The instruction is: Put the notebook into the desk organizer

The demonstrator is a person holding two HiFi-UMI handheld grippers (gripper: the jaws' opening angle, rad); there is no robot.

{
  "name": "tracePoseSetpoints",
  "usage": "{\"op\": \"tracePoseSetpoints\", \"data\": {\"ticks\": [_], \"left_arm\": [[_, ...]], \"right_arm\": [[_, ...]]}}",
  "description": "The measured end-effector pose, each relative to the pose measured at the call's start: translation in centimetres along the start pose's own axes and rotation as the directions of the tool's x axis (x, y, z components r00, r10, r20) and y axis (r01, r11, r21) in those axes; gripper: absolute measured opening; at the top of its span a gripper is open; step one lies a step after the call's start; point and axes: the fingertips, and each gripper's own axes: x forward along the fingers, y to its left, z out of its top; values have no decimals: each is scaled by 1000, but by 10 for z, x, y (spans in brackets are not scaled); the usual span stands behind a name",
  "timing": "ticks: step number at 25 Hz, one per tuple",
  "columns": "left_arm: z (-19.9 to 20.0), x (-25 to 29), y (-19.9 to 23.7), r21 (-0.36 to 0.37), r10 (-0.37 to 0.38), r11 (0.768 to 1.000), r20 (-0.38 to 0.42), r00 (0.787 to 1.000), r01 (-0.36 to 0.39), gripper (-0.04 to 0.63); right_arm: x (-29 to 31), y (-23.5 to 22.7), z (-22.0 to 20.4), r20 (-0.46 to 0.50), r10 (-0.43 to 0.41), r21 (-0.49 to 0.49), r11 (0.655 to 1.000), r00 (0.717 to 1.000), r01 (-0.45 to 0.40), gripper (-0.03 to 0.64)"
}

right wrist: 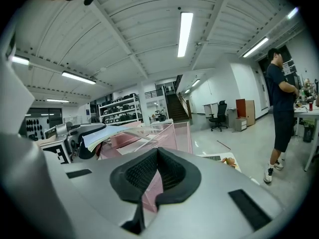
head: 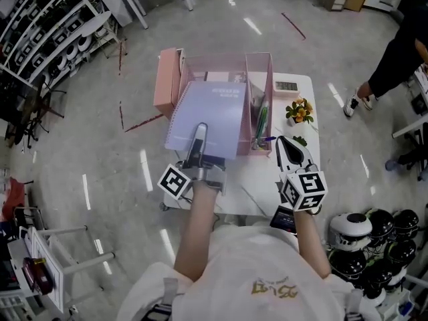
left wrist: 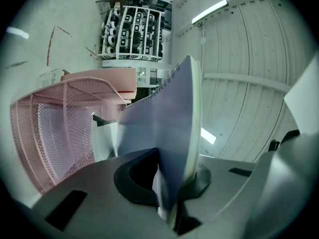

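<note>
My left tool (left wrist: 172,183) is clamped on the near edge of the lilac spiral notebook (head: 208,116), jaws nearly together with the pages pinched between them; the notebook is held tilted in front of and partly over the pink mesh desk organizer (head: 258,65), not inside it; my right tool (right wrist: 157,178) is closed and empty, just right of the desk organizer's near corner, above the white desk (head: 299,116).

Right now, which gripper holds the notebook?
The left gripper, its fingers shut on the lavender notebook; the right gripper is shut and empty.
</note>
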Motion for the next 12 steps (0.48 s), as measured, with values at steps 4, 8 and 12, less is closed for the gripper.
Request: {"op": "tracePoseSetpoints", "data": {"ticks": [4, 8, 12], "left_arm": [[-3, -3, 13, 0, 44, 999, 6, 999, -44, 55], [-10, -3, 29, 25, 122, 992, 8, 993, -122, 55], [-14, -1, 43, 73, 202, 977, 0, 979, -202, 43]], "right_arm": [[8, 0, -2, -7, 16, 6, 1000, 1000, -16, 11], [12, -3, -5, -14, 29, 14, 999, 999, -29, 11], [18, -2, -10, -23, 42, 23, 999, 999, -41, 11]]}}
